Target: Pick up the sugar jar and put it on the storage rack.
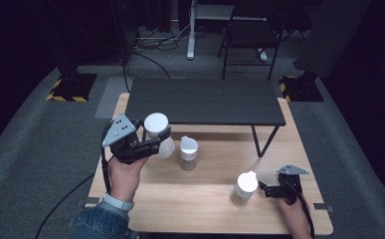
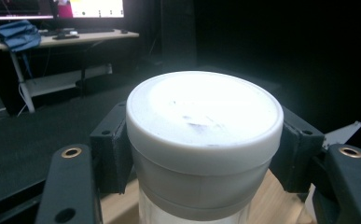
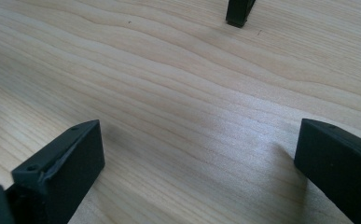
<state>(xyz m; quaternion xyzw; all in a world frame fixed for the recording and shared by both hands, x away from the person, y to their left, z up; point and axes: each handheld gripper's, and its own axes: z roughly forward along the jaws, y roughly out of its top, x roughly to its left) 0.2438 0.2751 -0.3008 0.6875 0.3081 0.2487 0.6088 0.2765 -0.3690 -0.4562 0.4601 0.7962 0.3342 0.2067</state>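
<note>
Left gripper (image 1: 152, 142) is up off the table with a jar (image 1: 158, 134) pinched between its jaws, left of centre in the high view, just in front of the low black shelf (image 1: 205, 102). In the left gripper view the jaws squeeze the jar (image 2: 201, 149) just under its lid (image 2: 204, 109): a smooth, round, white plastic cap over a clear body. So the pick-up looks done; the set-down is what remains, and where it goes I cannot tell. Two more white-capped jars stand on the table (image 1: 205, 209), one at centre (image 1: 188, 153), one at lower right (image 1: 243, 188). Right gripper (image 1: 267, 189) rests just beside that one, jaws spread over bare pale wood (image 3: 178, 93) with a fine wavy grain, gripping nothing.
</note>
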